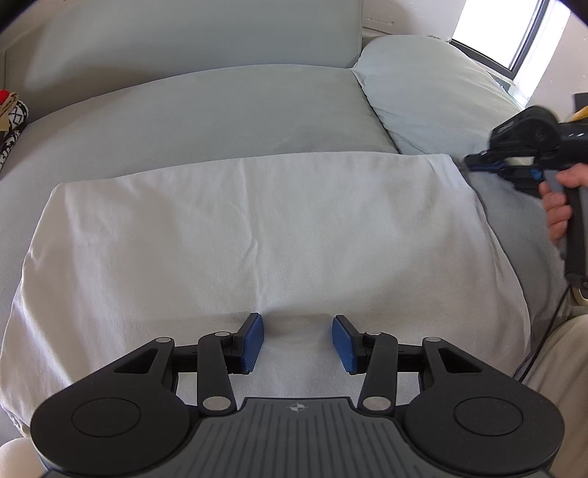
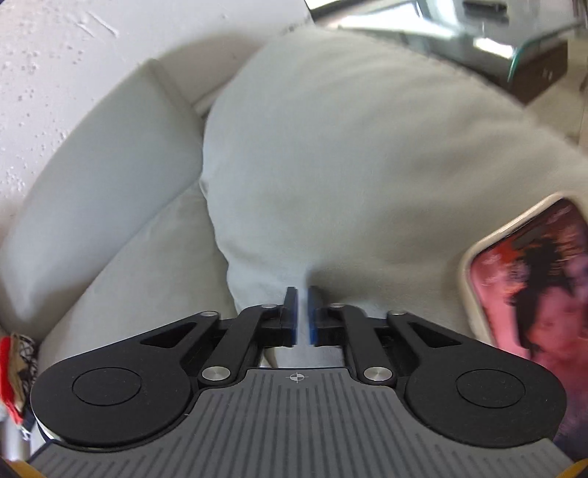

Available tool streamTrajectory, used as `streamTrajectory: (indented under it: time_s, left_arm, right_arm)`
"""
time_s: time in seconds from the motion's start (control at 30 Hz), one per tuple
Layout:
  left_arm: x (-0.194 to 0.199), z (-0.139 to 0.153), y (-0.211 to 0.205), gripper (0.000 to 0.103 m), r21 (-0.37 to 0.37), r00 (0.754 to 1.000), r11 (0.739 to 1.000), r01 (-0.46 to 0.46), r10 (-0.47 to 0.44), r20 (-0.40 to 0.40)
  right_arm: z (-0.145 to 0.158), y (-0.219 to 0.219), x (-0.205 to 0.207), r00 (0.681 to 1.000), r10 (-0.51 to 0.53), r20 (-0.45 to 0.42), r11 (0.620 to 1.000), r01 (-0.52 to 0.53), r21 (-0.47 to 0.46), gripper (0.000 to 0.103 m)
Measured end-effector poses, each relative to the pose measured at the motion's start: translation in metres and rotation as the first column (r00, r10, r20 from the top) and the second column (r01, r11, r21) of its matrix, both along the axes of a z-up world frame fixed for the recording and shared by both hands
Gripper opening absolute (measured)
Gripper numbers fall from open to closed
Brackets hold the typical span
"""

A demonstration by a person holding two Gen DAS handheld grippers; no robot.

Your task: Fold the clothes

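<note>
Each gripper is built of black linkage arms joined by silver screws, with round black discs at both sides and a ribbed grey plate marked by a small crosshair: the left gripper (image 1: 297, 342) and the right gripper (image 2: 301, 316) alike. Blue textured pads (image 1: 253, 342) are fitted on the fingers. A thin black cable (image 1: 544, 338) is seen below the right gripper's grey handle (image 1: 575, 235).

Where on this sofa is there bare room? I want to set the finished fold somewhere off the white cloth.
The grey seat cushion is bare between the white cloth and the backrest. A narrower strip runs left of the cloth, toward the patterned item. The right is crowded: pillow, right gripper, and a phone on the cushion.
</note>
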State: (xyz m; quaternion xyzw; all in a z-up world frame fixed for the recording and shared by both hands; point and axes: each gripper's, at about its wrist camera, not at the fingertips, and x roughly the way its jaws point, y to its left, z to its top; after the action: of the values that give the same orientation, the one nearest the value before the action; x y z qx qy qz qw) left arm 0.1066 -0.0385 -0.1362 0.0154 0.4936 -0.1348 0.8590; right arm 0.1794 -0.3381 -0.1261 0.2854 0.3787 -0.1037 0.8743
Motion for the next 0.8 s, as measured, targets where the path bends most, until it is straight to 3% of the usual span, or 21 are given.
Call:
streamTrajectory:
  time_s: [0.07,0.17,0.2,0.23,0.27,0.3,0.4,0.47,0.5,0.57,0.6,0.7,0.8]
  left_arm:
    - [-0.001,0.0,0.0,0.044,0.005,1.0,1.0,0.004,-0.004,0.007]
    - [-0.005,0.002,-0.001,0.044,0.015,1.0,1.0,0.005,-0.006,0.02]
    - [-0.008,0.003,-0.001,0.044,0.02,1.0,1.0,0.006,-0.007,0.025]
    - [-0.012,0.004,-0.001,0.044,0.026,0.999,1.0,0.007,-0.008,0.031]
    - [-0.016,0.005,-0.001,0.044,0.027,0.999,1.0,0.003,-0.003,0.032]
    - [-0.02,0.006,0.0,0.044,0.026,1.0,1.0,-0.003,0.002,0.03]
    - [-0.036,0.008,0.012,0.044,0.03,0.999,0.999,-0.027,0.026,0.024]
    - [-0.046,0.01,0.02,0.045,0.033,0.999,0.999,-0.043,0.042,0.021]
    - [-0.051,0.01,0.023,0.046,0.034,0.999,0.998,-0.051,0.05,0.019]
    - [-0.064,0.01,0.03,0.047,0.037,0.998,0.997,-0.065,0.064,0.022]
    - [-0.069,0.01,0.032,0.047,0.042,0.997,0.997,-0.069,0.068,0.024]
    - [-0.083,0.011,0.037,0.046,0.063,0.997,0.995,-0.077,0.076,0.007]
    - [-0.101,0.014,0.045,0.042,0.091,0.996,0.992,-0.091,0.091,0.002]
  right_arm:
    - [0.003,0.013,-0.016,0.995,0.1,-0.004,0.994,-0.099,0.043,0.015]
    - [-0.014,0.035,-0.027,0.963,0.269,-0.019,0.951,-0.263,0.162,0.031]
    - [-0.024,0.04,-0.032,0.959,0.275,-0.07,0.952,-0.262,0.16,0.03]
    - [-0.035,0.045,-0.038,0.955,0.266,-0.135,0.958,-0.246,0.144,0.028]
    - [-0.043,0.045,-0.045,0.956,0.217,-0.198,0.975,-0.203,0.089,0.009]
    - [-0.047,0.041,-0.056,0.965,0.16,-0.206,0.987,-0.155,0.041,0.0]
    - [-0.043,0.031,-0.086,0.974,0.053,-0.219,0.998,-0.057,-0.016,0.0]
    - [-0.034,0.043,-0.1,0.971,0.037,-0.237,0.991,-0.066,-0.116,0.001]
    - [-0.03,0.05,-0.107,0.967,0.029,-0.252,0.98,-0.077,-0.183,0.004]
    - [-0.025,0.058,-0.127,0.966,0.052,-0.253,0.967,-0.112,-0.228,0.015]
    - [-0.022,0.056,-0.137,0.968,0.076,-0.24,0.969,-0.128,-0.211,0.025]
    - [-0.011,0.048,-0.165,0.97,0.153,-0.189,0.973,-0.182,-0.145,0.038]
    - [-0.003,0.046,-0.181,0.968,0.213,-0.132,0.971,-0.225,-0.08,0.038]
